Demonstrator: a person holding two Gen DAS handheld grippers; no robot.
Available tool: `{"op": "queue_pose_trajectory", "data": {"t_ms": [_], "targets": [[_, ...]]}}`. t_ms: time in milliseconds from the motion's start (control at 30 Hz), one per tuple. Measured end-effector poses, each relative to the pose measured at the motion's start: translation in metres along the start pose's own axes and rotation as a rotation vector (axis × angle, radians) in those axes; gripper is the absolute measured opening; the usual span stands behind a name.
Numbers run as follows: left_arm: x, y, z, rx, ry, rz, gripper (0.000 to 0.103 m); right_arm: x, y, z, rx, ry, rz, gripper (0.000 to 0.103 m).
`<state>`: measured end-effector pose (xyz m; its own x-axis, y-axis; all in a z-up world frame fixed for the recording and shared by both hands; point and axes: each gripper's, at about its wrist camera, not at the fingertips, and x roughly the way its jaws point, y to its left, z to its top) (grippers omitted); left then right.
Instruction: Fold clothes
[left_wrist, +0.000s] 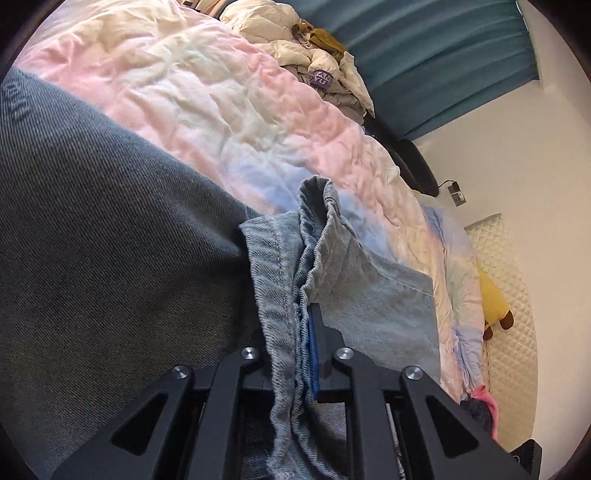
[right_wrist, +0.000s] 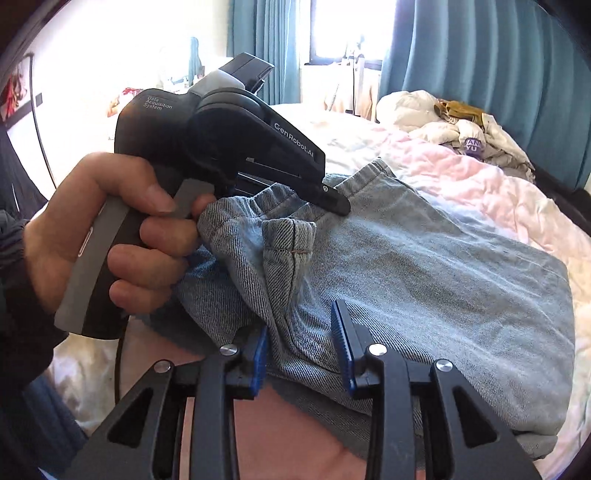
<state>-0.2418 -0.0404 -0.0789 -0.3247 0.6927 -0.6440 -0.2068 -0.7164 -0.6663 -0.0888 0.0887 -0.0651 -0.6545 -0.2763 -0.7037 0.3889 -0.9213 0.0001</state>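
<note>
Light blue jeans (left_wrist: 369, 288) lie bunched on the pastel quilt (left_wrist: 221, 110). In the left wrist view my left gripper (left_wrist: 299, 321) is shut on a gathered fold of their denim, which hangs down between the black fingers. The right wrist view shows the same jeans (right_wrist: 424, 266) with the waistband toward the left. There a hand (right_wrist: 110, 236) holds the left gripper (right_wrist: 334, 201), its tip pinching the waistband. My right gripper (right_wrist: 299, 332) stands open over the near edge of the jeans, and a ridge of denim rises between its blue pads (right_wrist: 341, 332) without being squeezed.
Dark grey denim cloth (left_wrist: 92, 221) fills the left of the left wrist view. A heap of cream clothes (right_wrist: 461, 125) sits at the far end of the bed by the teal curtains (right_wrist: 480, 55). A yellow plush toy (left_wrist: 493, 299) lies beside the bed edge.
</note>
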Motion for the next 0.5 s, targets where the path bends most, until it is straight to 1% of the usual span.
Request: {"op": "queue_pose_trajectory", "data": {"t_ms": [67,233,333,433,500], "targets": [[-0.007,-0.006,-0.004,0.017,-0.013,0.033,0.014,-0.005,-0.006,0.002,0.019,0.000,0.018,0.031],[-0.040,-0.022,-0.024,0.070,-0.090,0.121,0.020,-0.025,-0.007,-0.001,0.037,-0.017,0.050,0.032],[-0.061,-0.028,-0.039,0.067,-0.103,0.130,0.021,-0.033,-0.002,-0.004,0.024,-0.039,0.043,0.032],[-0.075,-0.031,-0.059,0.053,-0.118,0.110,0.022,-0.045,0.008,-0.009,-0.001,-0.062,0.032,0.032],[-0.077,-0.030,-0.071,0.021,-0.107,0.101,0.022,-0.056,0.008,-0.010,0.030,-0.066,0.035,0.032]]}}
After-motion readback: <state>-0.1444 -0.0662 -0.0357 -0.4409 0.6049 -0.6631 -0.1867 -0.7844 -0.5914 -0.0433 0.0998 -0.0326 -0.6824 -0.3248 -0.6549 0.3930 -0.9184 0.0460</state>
